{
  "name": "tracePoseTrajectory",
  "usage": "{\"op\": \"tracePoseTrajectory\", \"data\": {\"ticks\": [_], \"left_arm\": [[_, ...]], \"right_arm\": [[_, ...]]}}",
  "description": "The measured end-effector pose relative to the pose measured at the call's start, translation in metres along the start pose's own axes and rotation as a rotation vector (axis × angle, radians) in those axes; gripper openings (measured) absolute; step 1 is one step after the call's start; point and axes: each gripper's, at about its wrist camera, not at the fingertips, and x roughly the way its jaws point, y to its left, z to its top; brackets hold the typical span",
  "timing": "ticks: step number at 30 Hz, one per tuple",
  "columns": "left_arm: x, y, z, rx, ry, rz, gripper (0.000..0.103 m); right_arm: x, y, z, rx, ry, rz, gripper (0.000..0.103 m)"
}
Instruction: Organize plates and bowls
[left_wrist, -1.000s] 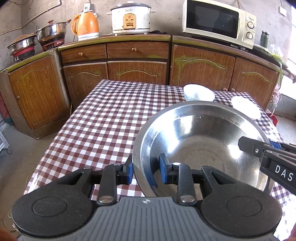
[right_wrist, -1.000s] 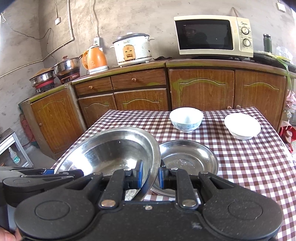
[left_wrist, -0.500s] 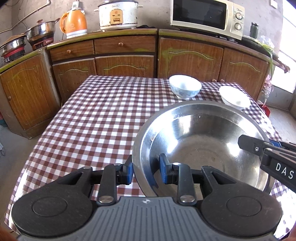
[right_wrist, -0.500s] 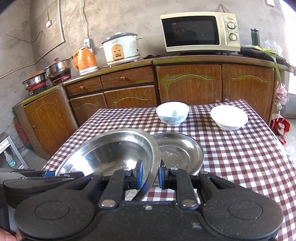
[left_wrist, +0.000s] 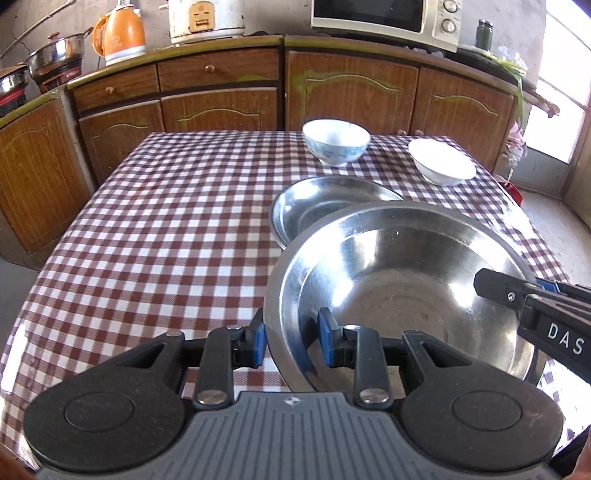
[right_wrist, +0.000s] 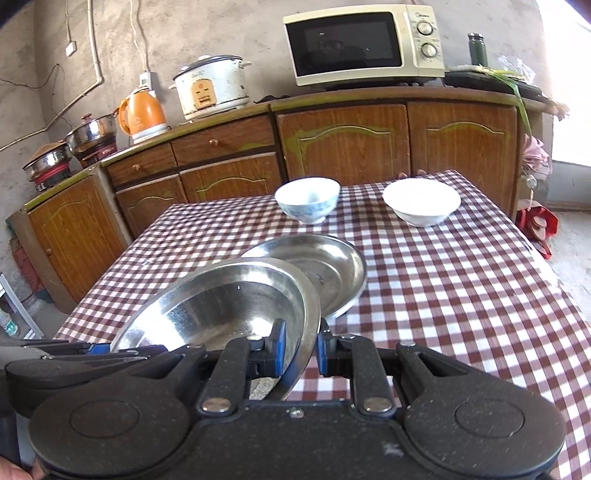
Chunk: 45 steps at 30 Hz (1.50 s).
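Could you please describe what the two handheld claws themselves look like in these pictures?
Both are black plastic with round discs, silver pivot bolts and blue finger pads. The left claw has a grey ribbed base; the right claw has a speckled black one and white letters "DAS" on its side. No cables or sleeves show.

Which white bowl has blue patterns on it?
The left bowl, behind the steel plate. The right bowl is plain white.
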Motion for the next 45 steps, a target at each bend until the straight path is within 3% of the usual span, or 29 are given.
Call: {"op": "tracePoseTrajectory", "data": {"ticks": [19,36,43,45], "left_arm": [[0.029,-0.037,-0.033,0.075,0.079,-0.030,0.029],[0.049,-0.040,-0.040,0.089,0.102,-0.001,0.030],[0.049,-0.038,-0.040,0.084,0.099,-0.005,0.038],[0.048,-0.035,-0.039,0.074,0.098,-0.001,0.043]], "right_arm": [[0.009,-0.047,-0.044,0.073,0.077,-0.069,0.022],[0.032,-0.052,-0.057,0.060,0.127,-0.088,0.022],[0.037,-0.048,-0.058,0.046,0.140,-0.084,0.027],[0.036,-0.048,-0.058,0.047,0.135,-0.089,0.034]]}}
